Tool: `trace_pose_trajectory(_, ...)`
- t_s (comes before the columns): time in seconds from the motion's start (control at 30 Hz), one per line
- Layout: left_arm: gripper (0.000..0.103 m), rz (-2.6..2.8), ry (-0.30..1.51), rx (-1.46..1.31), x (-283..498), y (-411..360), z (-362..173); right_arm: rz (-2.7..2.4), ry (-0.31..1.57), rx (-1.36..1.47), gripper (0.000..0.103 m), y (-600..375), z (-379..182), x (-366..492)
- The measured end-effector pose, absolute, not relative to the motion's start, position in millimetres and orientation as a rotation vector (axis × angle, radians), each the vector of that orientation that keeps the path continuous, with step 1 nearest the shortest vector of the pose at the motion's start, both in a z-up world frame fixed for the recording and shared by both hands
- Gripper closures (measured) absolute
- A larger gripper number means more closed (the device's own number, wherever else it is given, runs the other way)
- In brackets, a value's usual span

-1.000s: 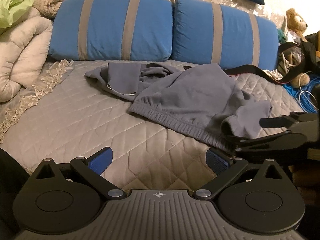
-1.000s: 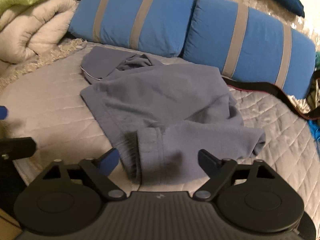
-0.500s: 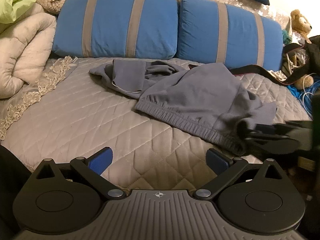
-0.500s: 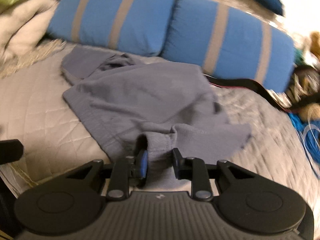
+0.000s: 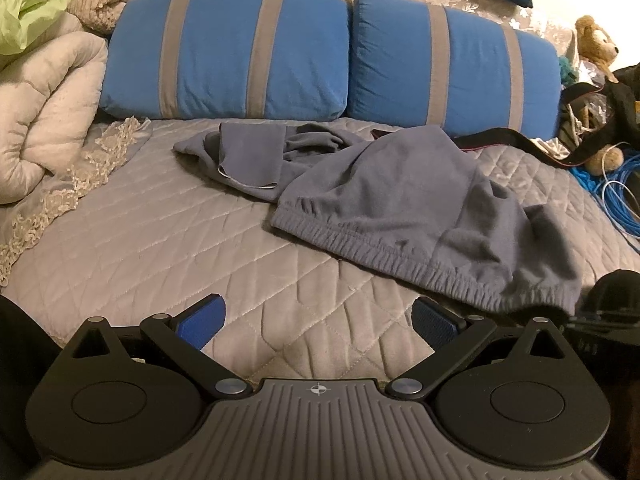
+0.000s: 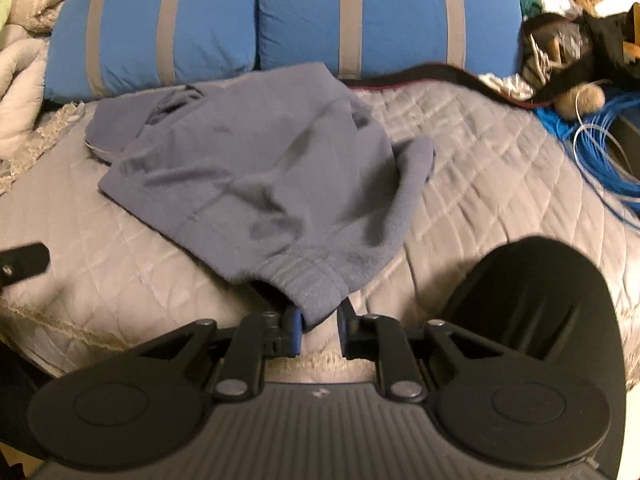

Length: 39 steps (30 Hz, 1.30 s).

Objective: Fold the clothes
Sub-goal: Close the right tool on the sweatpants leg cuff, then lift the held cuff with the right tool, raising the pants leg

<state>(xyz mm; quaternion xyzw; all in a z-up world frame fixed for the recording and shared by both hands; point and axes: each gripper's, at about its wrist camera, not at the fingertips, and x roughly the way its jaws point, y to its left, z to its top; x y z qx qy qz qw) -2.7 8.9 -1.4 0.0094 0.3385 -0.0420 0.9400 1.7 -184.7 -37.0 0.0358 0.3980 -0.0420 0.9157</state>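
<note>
Sweatshirt (image 6: 256, 168) cuff pinched, right hand-held gripper (image 6: 318, 322).

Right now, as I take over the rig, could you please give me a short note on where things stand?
Left claw: open, holding nothing, low over the bedspread near the bed's front edge.
Right claw: shut on the ribbed cuff of the sweatshirt, at its near end.
Sweatshirt: crumpled in a heap on the bedspread in front of the blue pillows, hood bunched toward them.
Done: only one cuff gripped.
Left: spread it flat, then make every fold.
</note>
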Motion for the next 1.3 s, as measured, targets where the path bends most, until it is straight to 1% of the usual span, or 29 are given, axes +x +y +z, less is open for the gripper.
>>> trace_pose_trajectory(0.27,0.002,-0.09,0.682,0.021,-4.5,9.1,0.8,-0.089,0.841,0.102,0.083,-189.2,-38.8,-2.3)
trace_pose_trajectory(0.33,0.002,-0.092,0.68,0.023,-4.4,8.7,1.6,-0.09,0.847,0.11,0.079,-190.6,-39.6,-1.7)
trace_pose_trajectory(0.37,0.002,-0.094,0.677,0.027,-3.9,8.6,2.5,-0.091,0.849,0.113,0.073,-191.0,-39.7,-1.5)
trace_pose_trajectory(0.43,0.002,-0.098,0.671,0.034,-3.0,8.4,4.4,-0.09,0.844,0.106,0.072,-190.9,-38.5,-2.1)
trace_pose_trajectory(0.47,0.002,-0.1,0.668,0.038,-2.5,8.3,5.4,-0.089,0.839,0.095,0.062,-190.1,-37.5,-2.7)
trace_pose_trajectory(0.57,0.002,-0.106,0.658,0.049,-1.1,8.0,8.2,-0.085,0.828,0.063,0.061,-188.7,-35.1,-3.0)
trace_pose_trajectory(0.67,0.002,-0.112,0.649,0.06,0.3,7.7,11.1,-0.086,0.83,0.015,0.055,-187.7,-34.0,-3.3)
trace_pose_trajectory(0.7,0.002,-0.115,0.646,0.065,1.3,7.5,12.2,-0.086,0.824,-0.017,0.05,-185.7,-32.5,-4.9)
trace_pose_trajectory(0.73,0.002,-0.118,0.642,0.071,2.7,7.3,13.5,-0.087,0.818,-0.049,0.047,-183.6,-31.0,-6.6)
trace_pose_trajectory(0.8,0.002,-0.121,0.631,0.081,5.2,7.5,16.3,-0.082,0.797,-0.116,0.037,-179.0,-26.9,-11.0)
trace_pose_trajectory(0.9,0.002,-0.119,0.616,0.089,9.9,8.3,20.4,-0.067,0.758,-0.22,0.028,-171.4,-19.7,-19.0)
trace_pose_trajectory(0.97,0.002,-0.115,0.61,0.088,13.1,9.4,22.3,-0.05,0.733,-0.306,0.023,-164.2,-15.6,-23.4)
trace_pose_trajectory(1.1,0.002,-0.114,0.607,0.084,17.0,11.8,23.0,0.019,0.699,-0.564,0.017,-140.1,-18.8,-28.6)
trace_pose_trajectory(1.3,0.002,-0.116,0.61,0.092,22.0,14.8,22.8,0.036,0.711,-0.91,0.017,-110.3,-52.0,-21.0)
